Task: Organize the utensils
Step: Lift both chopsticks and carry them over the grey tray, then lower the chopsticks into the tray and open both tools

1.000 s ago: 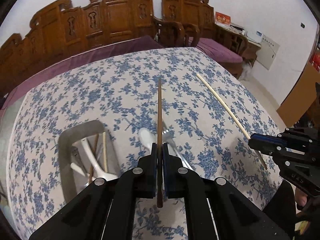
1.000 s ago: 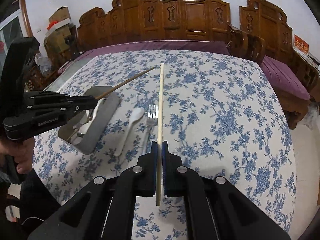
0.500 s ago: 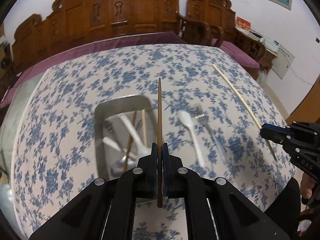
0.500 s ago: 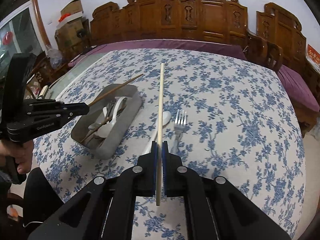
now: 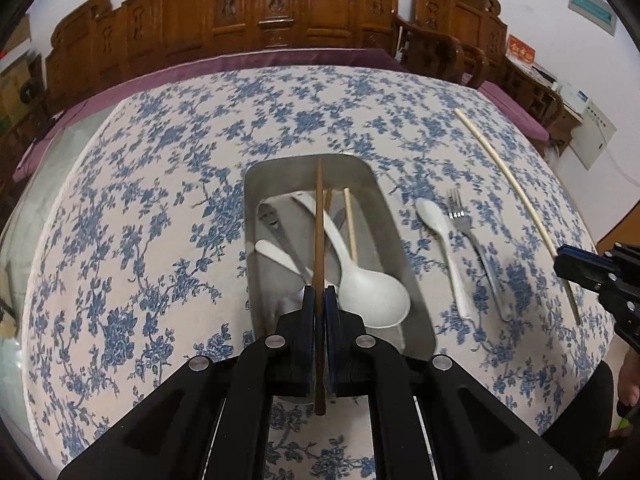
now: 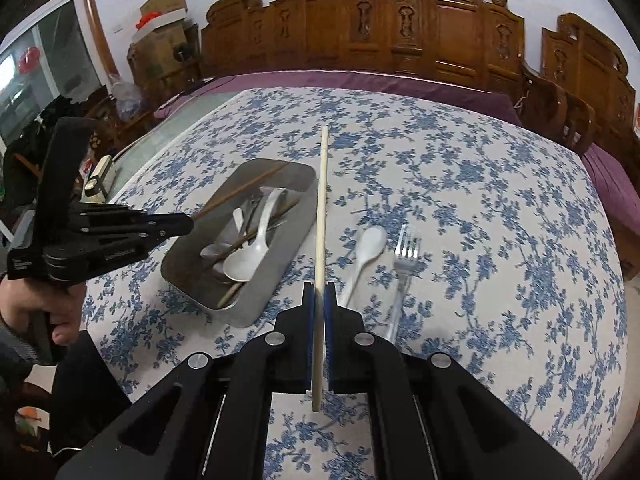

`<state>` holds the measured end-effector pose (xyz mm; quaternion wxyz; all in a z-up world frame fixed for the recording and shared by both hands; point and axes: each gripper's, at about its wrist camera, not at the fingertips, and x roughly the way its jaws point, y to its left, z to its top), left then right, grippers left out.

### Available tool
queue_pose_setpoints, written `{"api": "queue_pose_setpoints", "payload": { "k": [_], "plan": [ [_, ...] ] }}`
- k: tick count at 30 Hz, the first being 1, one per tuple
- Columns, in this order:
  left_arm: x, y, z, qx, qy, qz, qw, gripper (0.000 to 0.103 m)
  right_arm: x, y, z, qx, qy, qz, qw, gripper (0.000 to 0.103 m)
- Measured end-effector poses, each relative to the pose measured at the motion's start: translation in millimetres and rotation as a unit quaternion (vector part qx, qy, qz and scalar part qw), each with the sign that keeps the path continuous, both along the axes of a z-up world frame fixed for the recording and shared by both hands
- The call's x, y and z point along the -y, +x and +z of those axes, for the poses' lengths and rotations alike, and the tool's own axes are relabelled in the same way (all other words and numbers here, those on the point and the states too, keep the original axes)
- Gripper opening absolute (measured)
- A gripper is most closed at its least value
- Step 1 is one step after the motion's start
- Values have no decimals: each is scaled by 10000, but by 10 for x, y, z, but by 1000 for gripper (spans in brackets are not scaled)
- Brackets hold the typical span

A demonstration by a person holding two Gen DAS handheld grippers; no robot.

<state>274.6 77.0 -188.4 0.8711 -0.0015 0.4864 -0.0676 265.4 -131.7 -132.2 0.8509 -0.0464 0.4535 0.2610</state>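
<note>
Two claws here, each pinching one chopstick. Metal tray sits right under the left gripper, clamped on a dark chopstick. Right gripper grips a pale chopstick; white spoon and fork lie just right of it.

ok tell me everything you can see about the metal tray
The tray is a shallow, dull grey metal rectangle with rounded corners, sitting flat on the floral tablecloth. It already holds white spoons, metal cutlery and chopsticks. The left gripper, clamping a dark chopstick, is above it.
</note>
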Motion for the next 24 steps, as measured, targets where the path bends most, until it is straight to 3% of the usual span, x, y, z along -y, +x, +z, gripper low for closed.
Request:
{"api": "queue_pose_setpoints", "payload": {
  "k": [9,24],
  "plan": [
    [-62,116,-142,-156,-93,92,9998,4,-167,16,-31,-47,-40,154,9999,6],
    [-37,147,-89,-86,-175,11,9998,5,-353,52,-75,-108,-22,295,9995,6]
  ]
}}
